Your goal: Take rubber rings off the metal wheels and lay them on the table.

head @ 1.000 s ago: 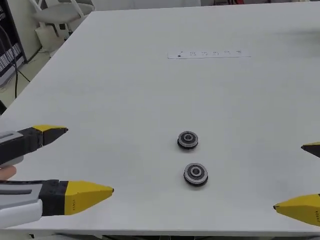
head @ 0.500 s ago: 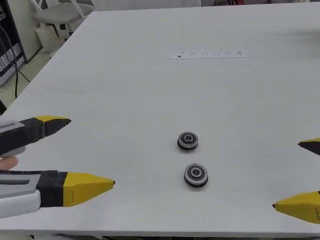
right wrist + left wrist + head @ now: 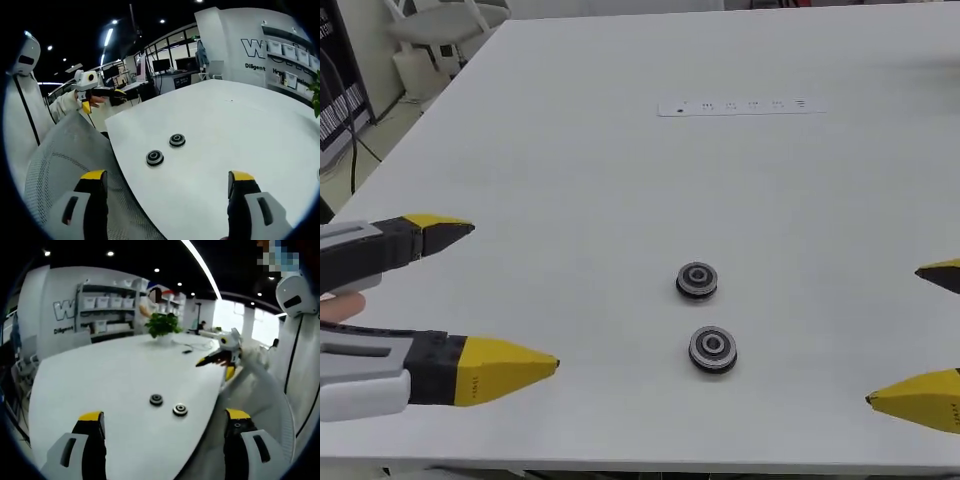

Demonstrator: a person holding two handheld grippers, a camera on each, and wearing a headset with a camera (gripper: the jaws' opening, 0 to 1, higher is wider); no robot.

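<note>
Neither metal wheel has stirred over the last second, while the left gripper [image 3: 515, 297] has edged forward with its far jaw lifting, and the right gripper [image 3: 892, 335] has barely crept; the near wheel [image 3: 712, 349] lies flat on the white table [image 3: 620, 180], axle hole up, close to the person's edge; the far wheel [image 3: 696, 281] lies just beyond the near wheel, apart from it and equally flat; a dark band round each rim, plainest at the far wheel's front edge as the rubber ring [image 3: 697, 295], looks seated, so I judge no ring is off yet; round and flat, the near wheel offers no long axis, and only the line through the pair, running away from the person, gives a direction; the left gripper stands well to the left of the near wheel and the right gripper well to its right, both pointing inward, so the wheels sit roughly midway and neither side is clearly nearer; both pairs of jaws are spread wide with nothing between them; the left gripper view has the near wheel [image 3: 180, 410] ahead between its jaws, and the right gripper view has it [image 3: 155, 157] ahead, left of centre; far beyond the near wheel a pale label strip [image 3: 740, 107] lies on the table; the coming move likely needs one gripper to pin the near wheel while the other peels its ring.
</note>
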